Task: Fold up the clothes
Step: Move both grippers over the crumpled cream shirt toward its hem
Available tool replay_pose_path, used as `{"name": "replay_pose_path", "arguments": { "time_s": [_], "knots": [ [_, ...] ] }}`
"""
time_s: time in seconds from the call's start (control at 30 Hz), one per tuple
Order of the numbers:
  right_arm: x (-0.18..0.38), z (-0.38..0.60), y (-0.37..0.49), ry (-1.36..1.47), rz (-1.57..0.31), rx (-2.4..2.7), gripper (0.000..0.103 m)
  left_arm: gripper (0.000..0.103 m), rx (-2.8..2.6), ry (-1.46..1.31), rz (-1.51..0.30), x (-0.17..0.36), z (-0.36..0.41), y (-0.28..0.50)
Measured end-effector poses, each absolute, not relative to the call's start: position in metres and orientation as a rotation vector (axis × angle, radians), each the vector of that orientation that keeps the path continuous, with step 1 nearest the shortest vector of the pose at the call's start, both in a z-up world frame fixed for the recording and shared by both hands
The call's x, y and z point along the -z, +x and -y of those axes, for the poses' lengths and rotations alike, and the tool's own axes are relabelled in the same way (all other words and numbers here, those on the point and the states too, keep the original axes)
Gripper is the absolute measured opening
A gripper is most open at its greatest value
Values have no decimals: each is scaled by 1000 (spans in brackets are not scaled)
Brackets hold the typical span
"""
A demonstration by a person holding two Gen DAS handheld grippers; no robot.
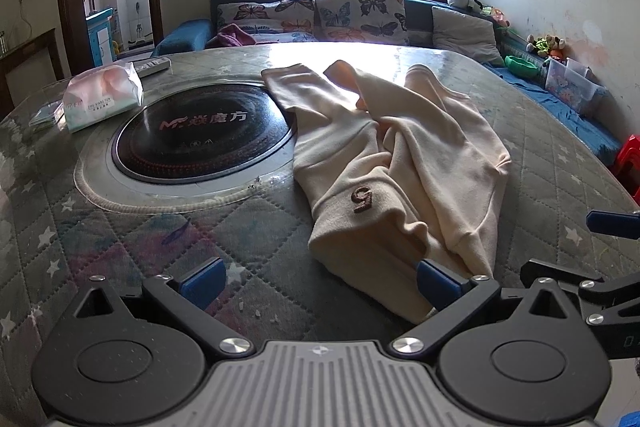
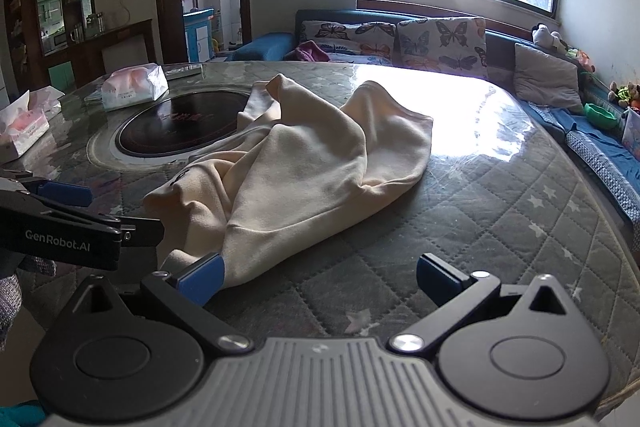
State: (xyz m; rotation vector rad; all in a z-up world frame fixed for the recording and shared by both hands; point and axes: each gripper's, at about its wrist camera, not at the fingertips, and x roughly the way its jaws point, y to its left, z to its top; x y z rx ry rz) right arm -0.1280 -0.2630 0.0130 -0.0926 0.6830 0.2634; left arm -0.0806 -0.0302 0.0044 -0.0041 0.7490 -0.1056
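Both hand-held grippers stand wide open at the near edge of the desk (image 1: 100, 235), holding nothing. On the left hand-held gripper (image 1: 320, 283), the right fingertip (image 1: 438, 281) touches the near hem of the cream sweatshirt (image 1: 400, 163); on the right hand-held gripper (image 2: 320, 279), the left fingertip (image 2: 202, 279) touches that hem. Crumpled and unfolded, the sweatshirt lies on the quilted cover, one sleeve over the rim of the black induction cooktop (image 1: 200, 131). Beyond sit a tissue pack (image 1: 102, 95) and a remote control (image 1: 152, 65), then the butterfly cushions (image 1: 360, 13).
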Motion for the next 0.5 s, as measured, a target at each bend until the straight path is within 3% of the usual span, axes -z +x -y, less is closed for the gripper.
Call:
{"name": "replay_pose_path", "arguments": {
  "time_s": [0.5],
  "knots": [
    [-12,261,-129,-95,-691,-262,103,103,102,-2,-757,-3,31,-82]
  ]
}}
